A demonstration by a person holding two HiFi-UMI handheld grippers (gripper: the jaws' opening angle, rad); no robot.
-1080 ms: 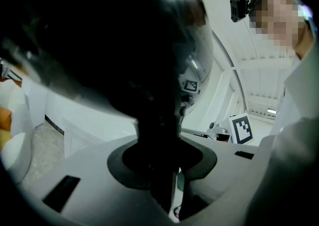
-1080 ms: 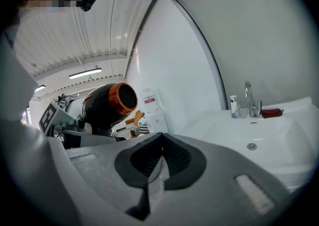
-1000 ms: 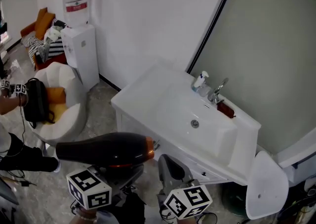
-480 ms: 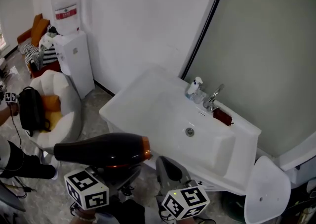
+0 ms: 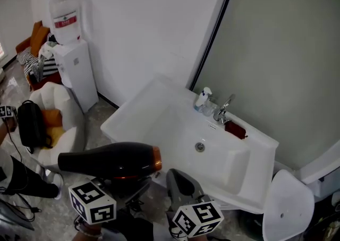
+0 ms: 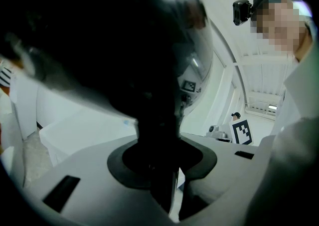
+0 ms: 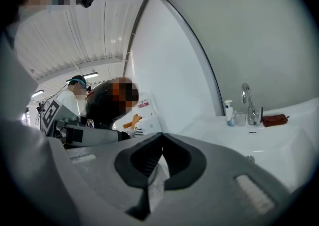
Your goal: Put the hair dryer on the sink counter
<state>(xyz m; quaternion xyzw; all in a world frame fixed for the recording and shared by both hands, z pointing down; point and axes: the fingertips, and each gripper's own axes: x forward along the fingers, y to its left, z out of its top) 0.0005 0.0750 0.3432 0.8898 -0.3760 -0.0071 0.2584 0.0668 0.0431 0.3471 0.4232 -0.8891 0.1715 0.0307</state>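
1. My left gripper (image 5: pixel 123 185) is clamped on the handle of the hair dryer (image 5: pixel 109 161). The black body lies level above the jaws, with the orange-ringed end toward the sink counter (image 5: pixel 139 113).
2. My right gripper (image 5: pixel 179 180) is pinched closed with nothing in it, riding just beside the left one.
3. The dryer's up in the air, short of the counter's near edge, so I'd call this the carry.
4. To do it well, I'd aim for the flat stretch left of the basin (image 5: pixel 204 144), away from the faucet (image 5: pixel 225 108) and soap bottle (image 5: pixel 201 99). Then lower it level till the body rests, and let go.
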